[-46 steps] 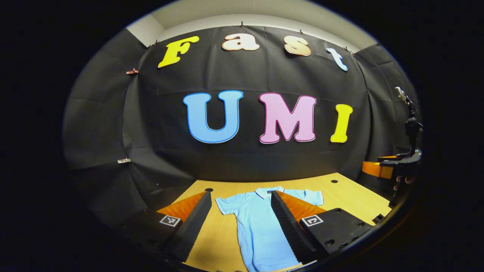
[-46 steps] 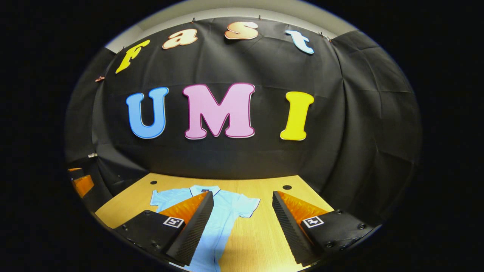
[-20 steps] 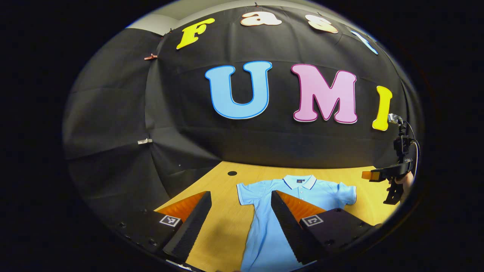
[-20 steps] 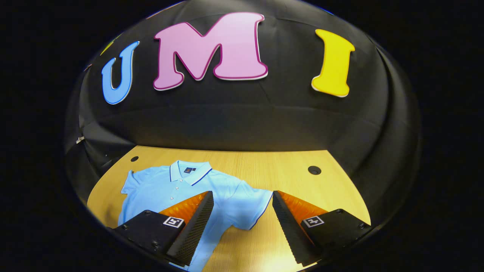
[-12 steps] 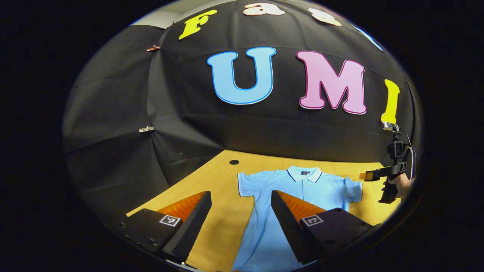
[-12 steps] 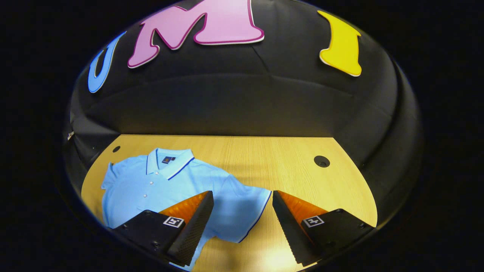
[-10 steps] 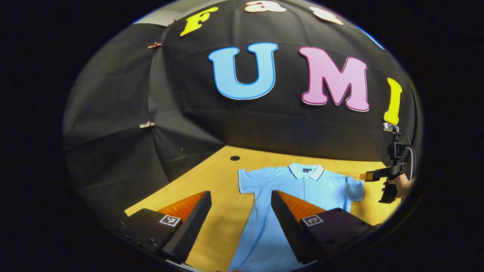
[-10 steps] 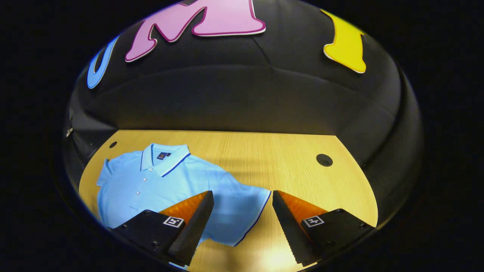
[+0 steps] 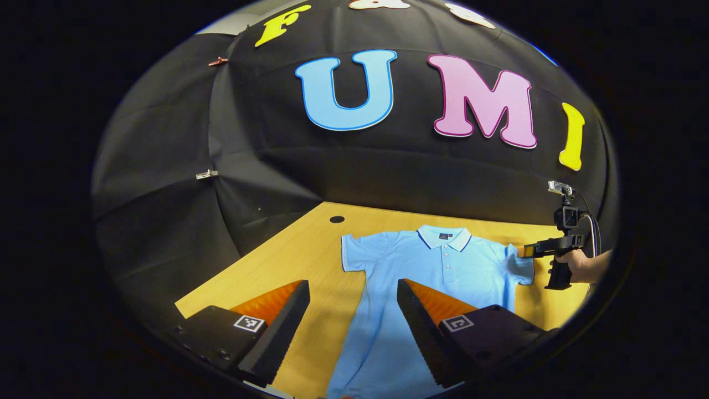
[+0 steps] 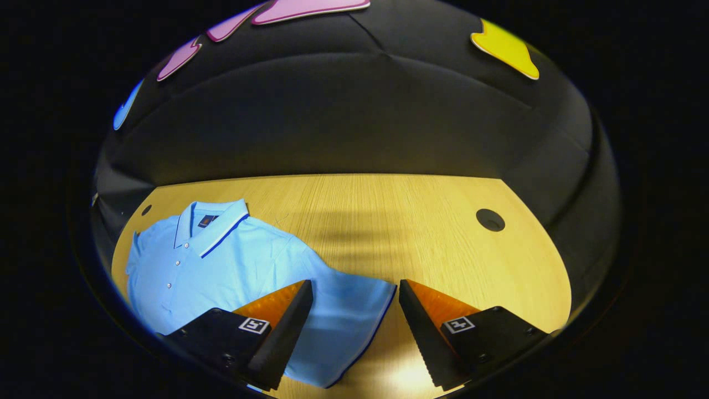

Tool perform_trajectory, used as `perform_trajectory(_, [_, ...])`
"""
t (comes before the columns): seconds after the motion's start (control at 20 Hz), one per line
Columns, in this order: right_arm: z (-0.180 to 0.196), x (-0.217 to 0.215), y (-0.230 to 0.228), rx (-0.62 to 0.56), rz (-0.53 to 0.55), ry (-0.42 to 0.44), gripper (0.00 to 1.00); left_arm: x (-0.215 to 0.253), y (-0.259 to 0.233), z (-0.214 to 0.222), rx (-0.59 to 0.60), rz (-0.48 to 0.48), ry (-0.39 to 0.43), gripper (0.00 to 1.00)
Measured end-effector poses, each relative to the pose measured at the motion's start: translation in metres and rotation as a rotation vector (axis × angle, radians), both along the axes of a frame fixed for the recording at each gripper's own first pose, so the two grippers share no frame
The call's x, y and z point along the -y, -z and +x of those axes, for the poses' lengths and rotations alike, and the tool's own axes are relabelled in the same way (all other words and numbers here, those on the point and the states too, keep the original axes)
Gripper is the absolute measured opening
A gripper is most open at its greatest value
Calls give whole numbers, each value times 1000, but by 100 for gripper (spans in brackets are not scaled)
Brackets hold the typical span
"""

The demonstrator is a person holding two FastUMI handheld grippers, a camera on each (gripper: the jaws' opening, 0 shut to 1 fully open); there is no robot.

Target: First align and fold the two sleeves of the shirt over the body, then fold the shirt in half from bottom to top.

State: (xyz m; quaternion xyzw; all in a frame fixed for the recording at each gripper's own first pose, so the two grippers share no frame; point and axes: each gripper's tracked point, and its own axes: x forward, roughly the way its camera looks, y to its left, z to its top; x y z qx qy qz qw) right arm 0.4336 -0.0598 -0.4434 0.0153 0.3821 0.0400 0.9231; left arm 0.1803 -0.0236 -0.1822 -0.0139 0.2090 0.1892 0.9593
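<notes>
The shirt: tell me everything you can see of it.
The shirt is a light blue short-sleeved polo in what looks like a knit fabric, with a dark-trimmed collar, a small dark neck label, a placket with pale buttons and dark piping on the sleeve cuffs. It lies flat and face up on the wooden table, collar toward the booth wall, both sleeves spread, nothing folded yet. The right gripper has open jaws straddling the cuff edge of one sleeve; the left gripper hangs open near the body's side.

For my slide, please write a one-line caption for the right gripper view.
Open right gripper straddling the sleeve hem of a light blue polo shirt on the wooden table.
</notes>
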Motion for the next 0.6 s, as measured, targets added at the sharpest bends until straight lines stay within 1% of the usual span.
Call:
perform_trajectory(0.1, [-2,3,9,-31,8,13,98,0,-2,-1,6,-5,2,100])
perform_trajectory(0.2, [0,-1,12,-19,5,-7,98,-1,-2,-2,8,-7,3,100])
perform_trajectory(0.3, [0,-6,10,-7,4,-32,97,-2,0,-3,13,-31,4,100])
perform_trajectory(0.4, [2,-11,11,0,10,-51,78,-5,6,-7,11,-60,-7,100])
perform_trajectory(0.55, [1,-16,10,3,31,-56,27,-9,10,-14,10,-75,-15,100])
perform_trajectory(0.6, [1,-16,9,0,30,-53,22,-13,10,-16,7,-71,-18,100])
